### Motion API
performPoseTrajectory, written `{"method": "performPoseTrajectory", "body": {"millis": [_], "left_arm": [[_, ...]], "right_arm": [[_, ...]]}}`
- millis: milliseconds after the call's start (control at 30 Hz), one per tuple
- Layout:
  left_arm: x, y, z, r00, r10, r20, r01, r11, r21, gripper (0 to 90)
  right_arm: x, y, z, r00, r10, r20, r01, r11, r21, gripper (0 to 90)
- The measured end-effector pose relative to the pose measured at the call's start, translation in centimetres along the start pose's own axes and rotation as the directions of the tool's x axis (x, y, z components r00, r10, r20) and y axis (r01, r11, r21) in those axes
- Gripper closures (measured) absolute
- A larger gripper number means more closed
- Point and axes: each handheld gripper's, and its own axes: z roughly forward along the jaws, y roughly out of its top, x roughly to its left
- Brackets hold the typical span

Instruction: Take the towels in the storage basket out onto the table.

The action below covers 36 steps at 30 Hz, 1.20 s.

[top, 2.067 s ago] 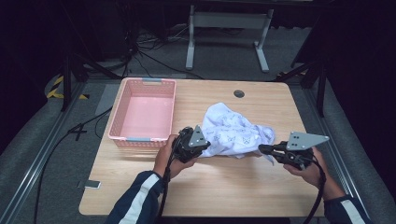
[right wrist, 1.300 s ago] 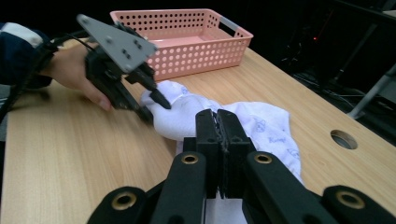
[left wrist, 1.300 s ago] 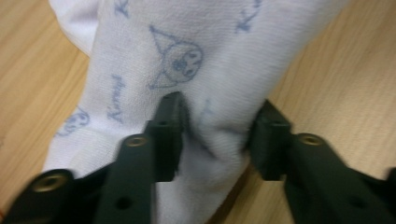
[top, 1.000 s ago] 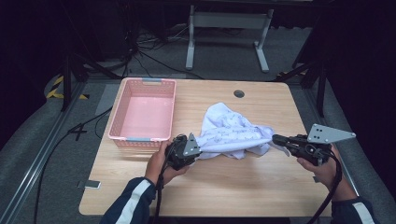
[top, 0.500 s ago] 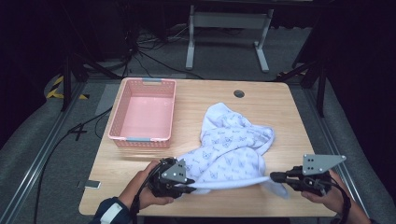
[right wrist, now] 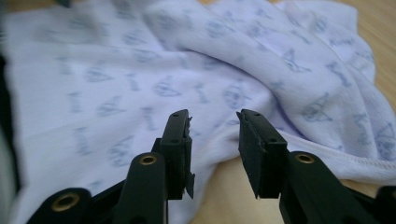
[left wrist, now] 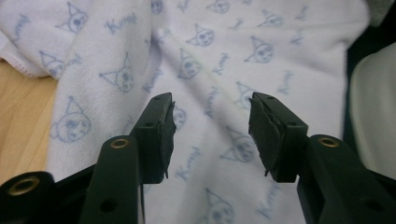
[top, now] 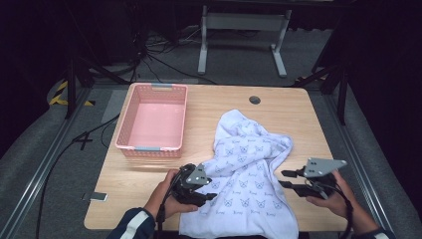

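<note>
Lying between both just-opened, spread claws, left claw (left wrist: pixel 212 135) and right claw (right wrist: pixel 215 149), the white towel (top: pixel 249 179) bears unreadable blue script

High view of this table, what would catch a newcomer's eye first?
First, the white cloth printed with small blue cat faces, spread over the near middle of the wooden table and hanging over its front edge. Next, the empty pink plastic basket at the table's left. The left gripper and right gripper flank the cloth; their jaws have just been opening and stand apart, with nothing gripped.
</note>
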Motion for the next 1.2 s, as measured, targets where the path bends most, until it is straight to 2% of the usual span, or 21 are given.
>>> {"method": "performPoseTrajectory", "body": {"millis": [67, 133, 167, 267, 300, 333, 400, 433, 533, 567, 667, 733, 833, 867, 900, 933, 967, 1000, 1067, 1100, 1200], "left_arm": [[0.8, -0.1, 1.2, 0.9999, -0.01, -0.001, 0.01, 0.9999, 0.012, 52.7], [1.4, -0.3, 2.2, 0.9996, -0.021, -0.02, 0.022, 0.999, 0.038, 52.9], [1.5, -0.4, 2.6, 0.9997, -0.022, -0.009, 0.023, 0.9985, 0.049, 53.1], [1.2, -0.8, 3.5, 0.9997, 0.0, -0.025, 0.003, 0.9949, 0.101, 54.4], [1.2, -0.9, 3.4, 0.9999, 0.006, -0.015, -0.004, 0.9954, 0.096, 55.9], [1.0, -1.0, 3.4, 0.9999, -0.005, -0.013, 0.006, 0.9959, 0.09, 56.2], [0.8, -1.2, 3.0, 0.9999, -0.013, 0.01, 0.012, 0.994, 0.109, 56.3], [0.5, -1.4, 2.9, 0.9998, -0.014, 0.017, 0.013, 0.9954, 0.095, 56.2], [-0.2, -1.9, 2.5, 0.9994, -0.024, 0.027, 0.021, 0.9945, 0.103, 56.8], [-0.3, -2.0, 2.3, 0.9993, -0.023, 0.031, 0.019, 0.9946, 0.102, 56.8], [-1.5, -2.8, 1.4, 0.9977, -0.037, 0.057, 0.03, 0.9922, 0.121, 56.8], [-1.9, -3.1, 1.1, 0.997, -0.046, 0.062, 0.038, 0.9918, 0.122, 56.8], [-2.8, -3.7, 0.5, 0.9914, -0.061, 0.116, 0.047, 0.9915, 0.121, 54.3], [-3.1, -3.7, 0.4, 0.9888, -0.061, 0.136, 0.044, 0.9919, 0.119, 54.0], [-3.1, -3.7, 0.4, 0.9888, -0.061, 0.136, 0.044, 0.9919, 0.119, 53.7], [-3.2, -3.5, 0.5, 0.9906, -0.024, 0.135, 0.009, 0.9937, 0.111, 52.4], [-3.1, -3.1, 0.5, 0.9942, -0.018, 0.106, 0.008, 0.9952, 0.098, 52.1], [-2.9, -2.7, 0.5, 0.9947, -0.025, 0.1, 0.017, 0.997, 0.076, 51.8], [-2.5, -2.4, 0.5, 0.9957, -0.03, 0.088, 0.025, 0.998, 0.058, 50.8], [-1.7, -1.6, 0.8, 0.9981, -0.028, 0.054, 0.026, 0.9991, 0.034, 50.8], [-0.2, -0.5, 1.8, 0.9987, -0.033, 0.039, 0.033, 0.9992, 0.021, 50.4]], "right_arm": [[-1.1, -0.1, 2.0, 0.9991, 0.021, 0.038, -0.022, 0.999, 0.024, 63.4], [-1.9, -0.1, 3.3, 0.9981, 0.016, 0.06, -0.018, 0.999, 0.036, 63.2], [-2.6, -0.3, 4.4, 0.9964, 0.033, 0.078, -0.037, 0.998, 0.049, 63.3], [-4.1, -0.9, 6.1, 0.9949, 0.067, 0.075, -0.073, 0.994, 0.083, 63.5], [-4.4, -1.2, 6.5, 0.9938, 0.079, 0.078, -0.087, 0.991, 0.103, 63.5], [-4.7, -1.5, 6.7, 0.9932, 0.096, 0.066, -0.103, 0.988, 0.111, 63.2], [-5.0, -2.1, 6.6, 0.9923, 0.112, 0.053, -0.118, 0.984, 0.135, 62.0], [-5.1, -2.4, 6.3, 0.992, 0.121, 0.036, -0.125, 0.983, 0.136, 61.9], [-5.1, -3.0, 5.5, 0.9911, 0.129, 0.034, -0.133, 0.98, 0.149, 60.9], [-4.9, -3.4, 5.1, 0.9896, 0.141, 0.028, -0.143, 0.977, 0.157, 58.8], [-4.0, -4.5, 3.9, 0.9915, 0.127, 0.025, -0.13, 0.973, 0.192, 56.9], [-3.9, -4.8, 3.6, 0.9912, 0.13, 0.026, -0.132, 0.973, 0.19, 56.8], [-3.4, -5.7, 2.3, 0.9897, 0.14, 0.03, -0.143, 0.97, 0.198, 55.1], [-3.4, -5.7, 2.1, 0.9882, 0.146, 0.047, -0.152, 0.971, 0.182, 54.9], [-3.4, -5.7, 2.1, 0.9882, 0.146, 0.047, -0.152, 0.971, 0.182, 54.9], [-3.8, -5.1, 1.7, 0.9841, 0.157, 0.082, -0.166, 0.979, 0.115, 53.2], [-4.1, -4.8, 1.6, 0.9828, 0.157, 0.098, -0.165, 0.982, 0.089, 52.2], [-4.6, -4.3, 1.5, 0.9779, 0.164, 0.13, -0.173, 0.983, 0.059, 52.2], [-5.9, -3.4, 1.6, 0.9663, 0.189, 0.175, -0.192, 0.981, 0.001, 51.7], [-6.7, -3.0, 1.6, 0.9581, 0.207, 0.198, -0.205, 0.978, -0.028, 51.0], [-9.5, -1.7, 2.3, 0.9325, 0.262, 0.248, -0.248, 0.965, -0.088, 50.7]]}}
